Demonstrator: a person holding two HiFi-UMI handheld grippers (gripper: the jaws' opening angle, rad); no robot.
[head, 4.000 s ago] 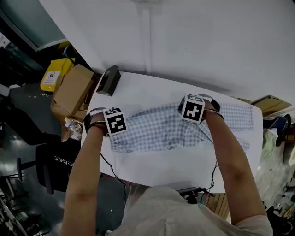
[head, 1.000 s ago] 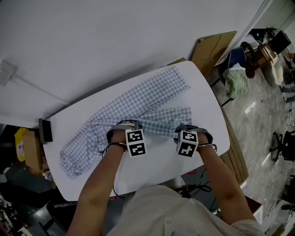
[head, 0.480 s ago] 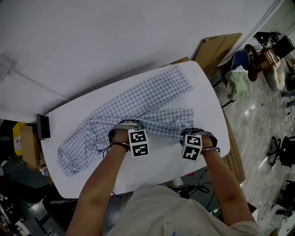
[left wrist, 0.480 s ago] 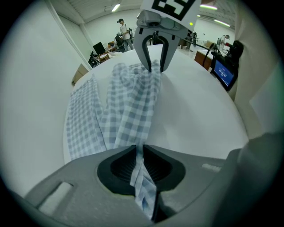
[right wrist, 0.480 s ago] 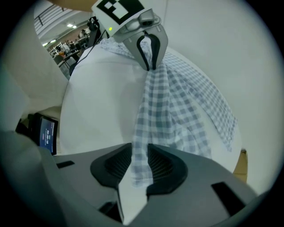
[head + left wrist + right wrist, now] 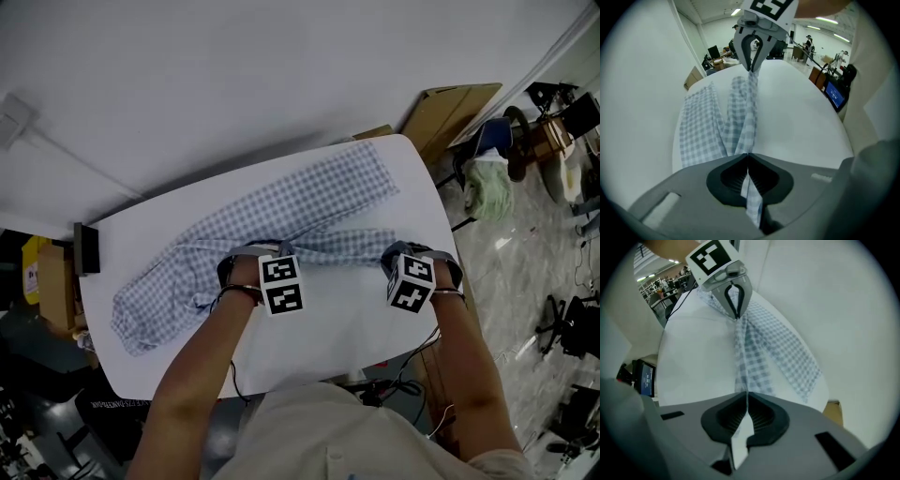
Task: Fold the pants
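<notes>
While its jaws have just closed, the left gripper (image 6: 748,159) pinches a thin fold of blue-and-white checked cloth between its ribbed pads, and the pads are pressed tight with the fabric running down through them. The right gripper (image 6: 746,397) has likewise just closed and pinches another edge of the same cloth, a pale strip of it hanging below the pads. Between the two grippers the fabric is drawn into a narrow, raised band, so each gripper view shows the other gripper clamped on the far end of that band.

The cloth is the pants (image 6: 281,211), which lie slantwise on the white table (image 6: 328,328). In the head view the waist end is bunched toward the table's left side. One leg lies flat and reaches up to the table's far right corner. The nearer leg is the one held, with the left gripper at about the middle of the garment and the right gripper near that leg's end, close to the table's right edge. Both grippers point steeply down.

A small black box (image 6: 85,248) stands at the table's left edge. Flat cardboard (image 6: 450,103) leans near the far right corner, and a pale green bundle (image 6: 489,183) lies on the floor beyond it.
</notes>
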